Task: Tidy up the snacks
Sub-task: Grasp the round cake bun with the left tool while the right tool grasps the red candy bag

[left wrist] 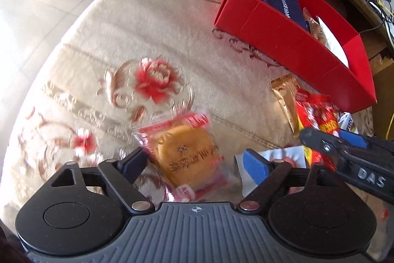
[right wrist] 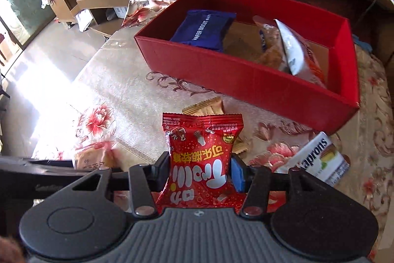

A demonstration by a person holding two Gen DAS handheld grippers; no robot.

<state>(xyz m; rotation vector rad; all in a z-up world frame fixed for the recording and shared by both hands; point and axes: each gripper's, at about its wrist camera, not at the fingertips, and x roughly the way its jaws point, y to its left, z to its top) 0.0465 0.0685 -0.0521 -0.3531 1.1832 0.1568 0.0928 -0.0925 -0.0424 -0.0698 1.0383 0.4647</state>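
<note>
The right gripper is clamped on a red candy packet printed "Trolli", held above the floral tablecloth. The left gripper stands open around a round cake packet lying on the cloth. The red box holds a blue "WAFER BISCUIT" pack.

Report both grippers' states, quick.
Left gripper: open, around the round cake packet, not gripping.
Right gripper: shut on the red candy packet.
</note>
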